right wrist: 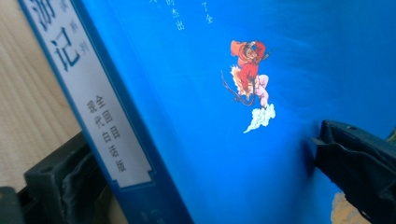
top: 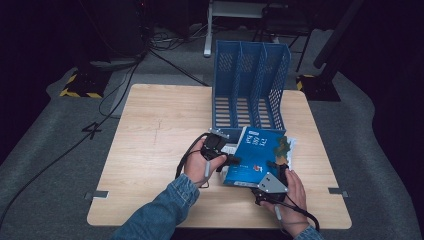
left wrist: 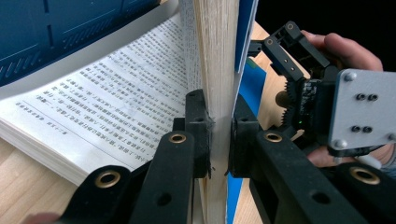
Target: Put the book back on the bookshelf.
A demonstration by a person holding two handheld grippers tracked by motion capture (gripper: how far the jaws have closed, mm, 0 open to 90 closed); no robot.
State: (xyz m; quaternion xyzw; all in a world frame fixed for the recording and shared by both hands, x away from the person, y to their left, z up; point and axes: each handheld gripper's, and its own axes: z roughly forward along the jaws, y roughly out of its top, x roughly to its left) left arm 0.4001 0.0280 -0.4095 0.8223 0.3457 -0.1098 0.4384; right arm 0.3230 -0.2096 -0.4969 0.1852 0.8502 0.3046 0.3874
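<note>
Dark room, pale wooden worktop (top: 150, 150). Blue book (top: 260, 155) lies just before blue file rack (top: 250, 85). Left gripper (left wrist: 219, 140) clamps a sheaf of its pages; right gripper (right wrist: 205, 172) spread wide astride the cover, not pinching. Advice: keep left clamp firm, close right squarely near spine before lifting.

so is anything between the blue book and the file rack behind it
Nothing visible. The blue book lies right in front of the blue file rack, whose slots look empty. The left gripper clamps a sheaf of its pages, and the right gripper straddles the book's near edge with jaws wide.
</note>
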